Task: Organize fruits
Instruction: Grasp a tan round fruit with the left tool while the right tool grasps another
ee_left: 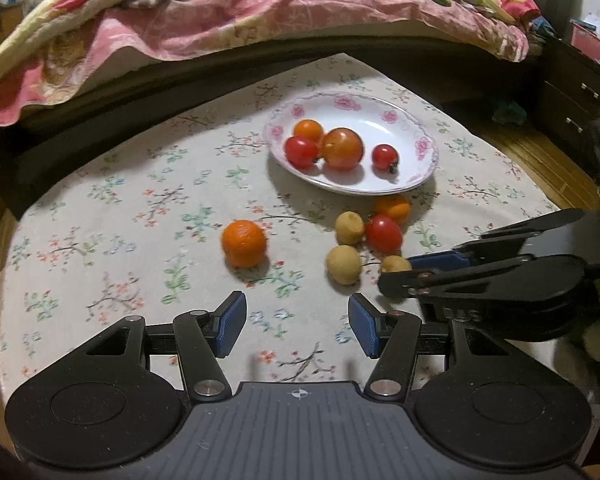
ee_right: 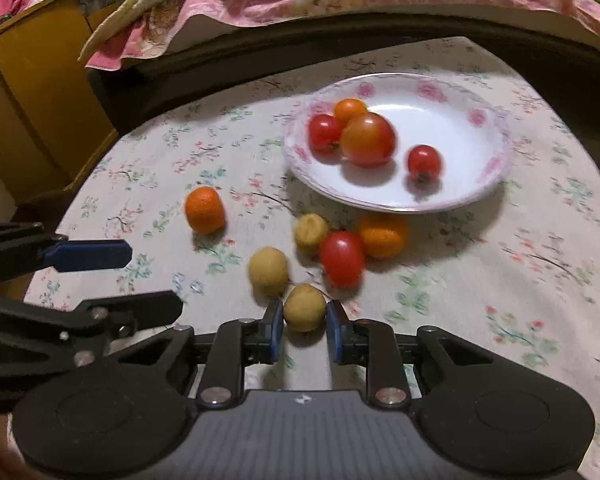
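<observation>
Your left gripper (ee_left: 298,322) hangs low over the floral-printed cream tablecloth (ee_left: 120,200) with its blue-padded fingers spread wide and nothing between them. Ahead of it and slightly to its left, a round orange mandarin (ee_left: 244,243) sits alone on the cloth, well apart from the other fruit. Further right lies a loose cluster: a larger pale yellow round fruit (ee_left: 343,264), a second yellow fruit with a dimpled top (ee_left: 350,227) just behind it, a glossy red cherry tomato (ee_left: 384,233) touching a smaller orange citrus fruit (ee_left: 393,208), which lies against the near rim of the plate. Beyond them, the white shallow plate with a pink rose border (ee_left: 420,148) holds four pieces: a small orange tomato (ee_left: 308,131), a red tomato (ee_left: 301,152), a large orange-red tomato (ee_left: 343,149) pressed close to both, and a small red cherry tomato with its stem end down (ee_left: 385,157), set apart to the right. At the right edge, your right gripper (ee_right: 303,323) has its fingers narrowed around a small pale yellow round fruit (ee_right: 304,307) resting on the cloth; the pads stand just beside it on both sides, and you cannot tell whether they actually press it. A pink floral quilt (ee_left: 260,12) drapes over the dark bed edge behind the table.
</observation>
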